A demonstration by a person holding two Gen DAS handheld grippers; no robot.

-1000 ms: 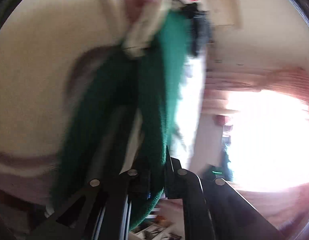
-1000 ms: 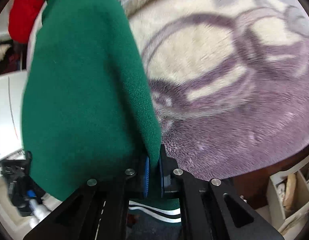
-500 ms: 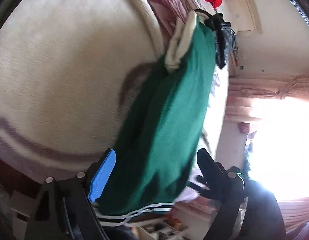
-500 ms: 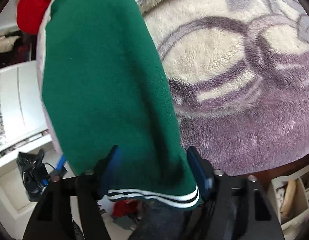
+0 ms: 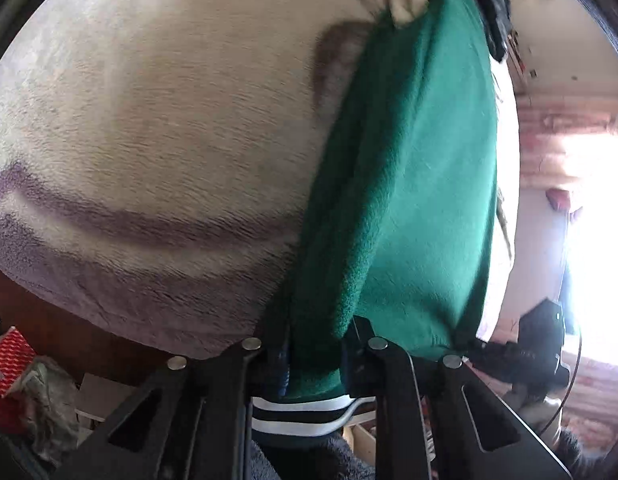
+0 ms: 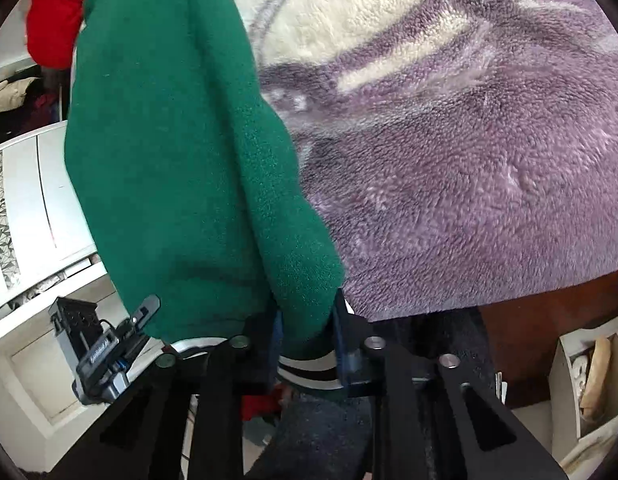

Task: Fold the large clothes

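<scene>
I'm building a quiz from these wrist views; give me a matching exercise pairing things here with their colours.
Things:
1. fleece garment
2. blanket
3. cloth at top left of the right wrist view
4. hem band

Colours:
a. red
b. dark with white stripes
c. green
d. cream and purple

Pairs: 1-c, 2-d, 3-a, 4-b
</scene>
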